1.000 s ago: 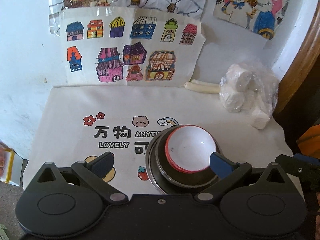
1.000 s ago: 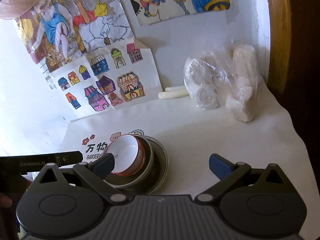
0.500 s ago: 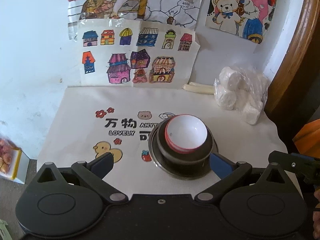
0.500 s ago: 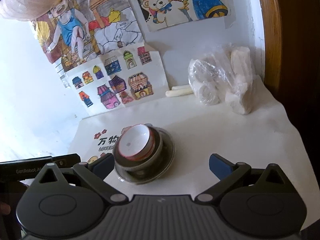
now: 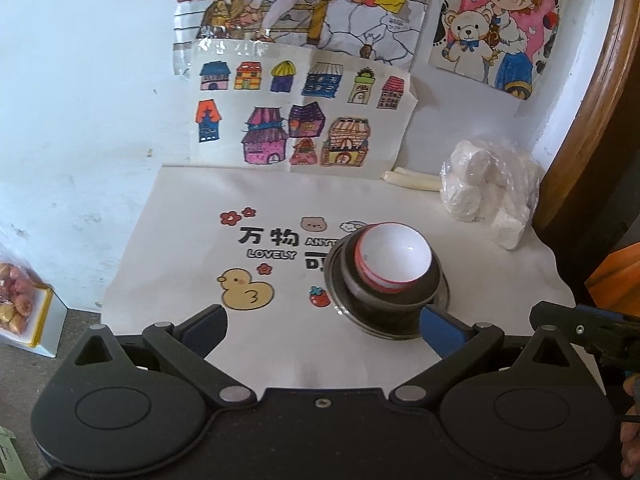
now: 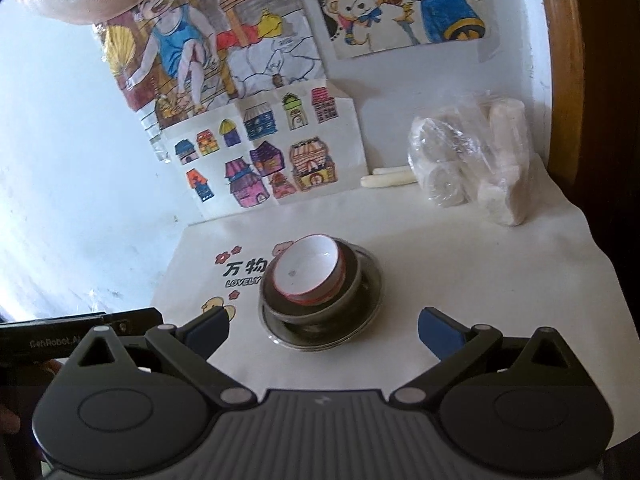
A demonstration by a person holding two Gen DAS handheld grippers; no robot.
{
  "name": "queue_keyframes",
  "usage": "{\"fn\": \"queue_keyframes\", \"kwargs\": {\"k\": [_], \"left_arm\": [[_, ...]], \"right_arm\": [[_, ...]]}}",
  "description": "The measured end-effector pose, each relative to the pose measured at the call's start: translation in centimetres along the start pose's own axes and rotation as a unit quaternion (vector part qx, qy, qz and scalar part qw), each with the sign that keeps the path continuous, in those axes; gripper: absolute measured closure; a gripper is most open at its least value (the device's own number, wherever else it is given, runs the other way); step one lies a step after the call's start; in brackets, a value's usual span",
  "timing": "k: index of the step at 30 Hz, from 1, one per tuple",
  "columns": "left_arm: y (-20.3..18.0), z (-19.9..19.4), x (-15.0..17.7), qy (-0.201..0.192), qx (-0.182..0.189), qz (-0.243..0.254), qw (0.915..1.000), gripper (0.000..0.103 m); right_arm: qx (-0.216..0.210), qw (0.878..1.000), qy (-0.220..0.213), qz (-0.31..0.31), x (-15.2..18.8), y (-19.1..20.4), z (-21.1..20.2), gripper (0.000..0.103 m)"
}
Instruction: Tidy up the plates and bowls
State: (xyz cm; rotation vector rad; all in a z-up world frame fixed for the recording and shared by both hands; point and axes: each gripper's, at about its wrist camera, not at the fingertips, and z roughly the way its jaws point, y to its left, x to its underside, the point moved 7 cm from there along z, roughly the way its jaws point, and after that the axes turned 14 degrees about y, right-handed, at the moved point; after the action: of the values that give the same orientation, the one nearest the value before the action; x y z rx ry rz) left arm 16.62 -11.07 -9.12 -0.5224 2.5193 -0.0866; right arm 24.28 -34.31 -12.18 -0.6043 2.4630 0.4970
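Note:
A white bowl with a red rim (image 5: 394, 258) sits nested in a dark bowl (image 5: 420, 294), which stands on a metal plate (image 5: 334, 280) on the printed cloth. The same stack shows in the right wrist view, with the white bowl (image 6: 306, 276) above the dark bowl (image 6: 352, 280) and the plate (image 6: 370, 306). My left gripper (image 5: 324, 326) is open and empty, drawn back and above the stack. My right gripper (image 6: 322, 330) is open and empty, also back from the stack.
A clear bag of white rolls (image 5: 488, 192) lies at the back right beside a wooden frame (image 5: 592, 92). White sticks (image 5: 410, 179) lie by the wall. Drawings (image 5: 296, 120) hang on the wall. A snack box (image 5: 24, 312) sits off the cloth's left edge.
Both grippers have pulled back and up from the stacked bowls, which now look smaller and farther away. The stack itself has not moved.

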Motion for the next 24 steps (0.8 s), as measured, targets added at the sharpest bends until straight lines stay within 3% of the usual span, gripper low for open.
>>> {"fn": "queue_keyframes", "kwargs": {"k": [11, 24], "left_arm": [[3.4, -1.0, 0.3, -0.004, -0.002, 0.026, 0.9996, 0.001], [6.0, -1.8, 0.5, -0.017, 0.021, 0.079, 0.9965, 0.001]], "right_arm": [[0.013, 1.000, 0.001, 0.019, 1.3, 3.7, 0.5, 0.000], [0.047, 0.998, -0.020, 0.040, 3.7, 7.0, 0.5, 0.000]]}}
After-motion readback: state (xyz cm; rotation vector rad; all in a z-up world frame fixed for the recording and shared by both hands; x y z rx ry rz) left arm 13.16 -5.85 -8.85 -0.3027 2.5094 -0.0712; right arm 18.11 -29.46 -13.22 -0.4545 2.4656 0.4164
